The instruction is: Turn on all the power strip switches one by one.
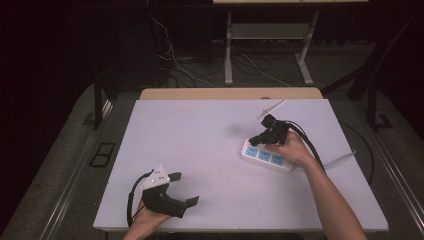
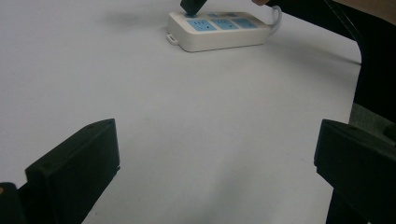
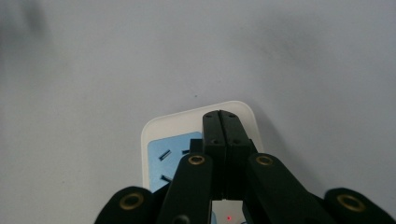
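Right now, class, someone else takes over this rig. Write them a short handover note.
Left gripper: open, holding nothing, low at the near left of the table.
Right gripper: jaws shut together, tips down on the end of the power strip, beside its end socket; whether they press anything cannot be told.
Power strip lies flat at the table's right, its cord trailing right; a red light glows on it.
Done: the strip is reached.
Left: finish there, then lift away.

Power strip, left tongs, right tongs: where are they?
Power strip (image 2: 219, 35), left gripper view, white side wall.
Left tongs (image 1: 183, 188), high view, gap between open tips.
Right tongs (image 3: 221, 133), right gripper view, seam where shut tips meet.
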